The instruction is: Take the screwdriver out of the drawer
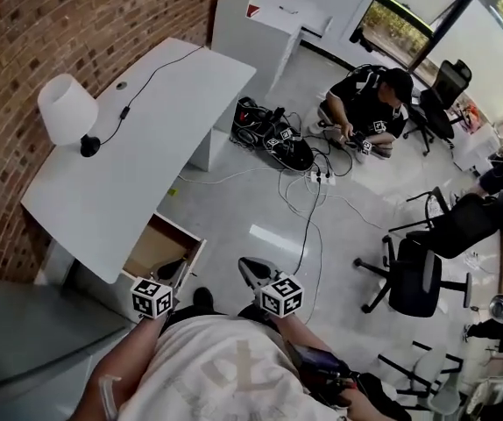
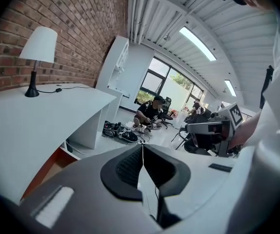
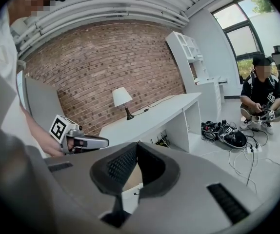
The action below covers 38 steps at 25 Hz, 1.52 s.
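The drawer (image 1: 157,246) under the white desk (image 1: 146,139) stands pulled out, its wooden inside showing; no screwdriver can be made out in it. My left gripper (image 1: 179,267) hangs just in front of the drawer's near corner, jaws shut and empty; in the left gripper view its pads (image 2: 130,167) meet with nothing between them. My right gripper (image 1: 248,267) is level with it, out over the floor to the right of the drawer, jaws also together and empty. In the right gripper view the left gripper (image 3: 89,142) shows at the left.
A white lamp (image 1: 66,108) with a cord stands on the desk by the brick wall. Bags and cables (image 1: 273,137) lie on the floor beyond, where a person (image 1: 370,103) sits. Office chairs (image 1: 427,270) stand at the right.
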Motion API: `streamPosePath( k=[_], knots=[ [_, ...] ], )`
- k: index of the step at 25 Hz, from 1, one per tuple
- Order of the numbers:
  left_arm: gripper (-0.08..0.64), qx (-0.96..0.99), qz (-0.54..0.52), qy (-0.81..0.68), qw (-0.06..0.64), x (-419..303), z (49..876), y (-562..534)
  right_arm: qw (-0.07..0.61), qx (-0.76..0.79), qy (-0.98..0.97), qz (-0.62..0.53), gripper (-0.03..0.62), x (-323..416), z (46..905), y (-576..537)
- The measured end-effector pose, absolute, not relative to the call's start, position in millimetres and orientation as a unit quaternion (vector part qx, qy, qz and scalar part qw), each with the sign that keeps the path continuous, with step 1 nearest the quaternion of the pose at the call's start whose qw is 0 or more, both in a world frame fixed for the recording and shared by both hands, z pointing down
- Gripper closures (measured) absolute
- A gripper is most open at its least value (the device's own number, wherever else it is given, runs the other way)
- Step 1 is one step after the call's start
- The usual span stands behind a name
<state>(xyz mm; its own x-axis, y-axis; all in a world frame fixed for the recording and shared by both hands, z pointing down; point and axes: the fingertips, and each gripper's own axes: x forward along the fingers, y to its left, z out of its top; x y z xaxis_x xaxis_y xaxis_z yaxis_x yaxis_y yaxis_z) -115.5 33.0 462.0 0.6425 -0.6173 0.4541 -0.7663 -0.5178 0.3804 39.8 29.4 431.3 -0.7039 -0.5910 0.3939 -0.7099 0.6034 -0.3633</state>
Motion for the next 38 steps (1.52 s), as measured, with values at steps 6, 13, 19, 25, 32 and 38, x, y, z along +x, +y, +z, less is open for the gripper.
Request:
streamPosePath(
  k=[6, 13, 19, 25, 32, 38],
  knots=[
    [0.551, 0.86, 0.143, -0.39, 0.296, -131, 479, 23, 0.127, 0.373, -0.884, 0.253, 0.586, 28, 432, 14],
    [0.551, 0.852, 0.149, -0.397, 0.306, -138, 507, 17, 0.132, 0.372, -0.881, 0.259, 0.586, 30, 451, 0],
    [0.551, 0.837, 0.158, -0.407, 0.329, -144, 519, 18, 0.148, 0.355, -0.881, 0.275, 0.586, 21, 459, -4],
    [0.551, 0.818, 0.194, -0.41, 0.355, -158, 548, 32, 0.161, 0.326, -0.882, 0.299, 0.586, -2, 481, -1],
    [0.551, 0.797, 0.226, -0.41, 0.382, -158, 584, 34, 0.165, 0.302, -0.885, 0.314, 0.586, -10, 502, -1],
    [0.551, 0.783, 0.228, -0.414, 0.403, -156, 605, 30, 0.159, 0.311, -0.879, 0.326, 0.585, -6, 516, -1]
  ],
)
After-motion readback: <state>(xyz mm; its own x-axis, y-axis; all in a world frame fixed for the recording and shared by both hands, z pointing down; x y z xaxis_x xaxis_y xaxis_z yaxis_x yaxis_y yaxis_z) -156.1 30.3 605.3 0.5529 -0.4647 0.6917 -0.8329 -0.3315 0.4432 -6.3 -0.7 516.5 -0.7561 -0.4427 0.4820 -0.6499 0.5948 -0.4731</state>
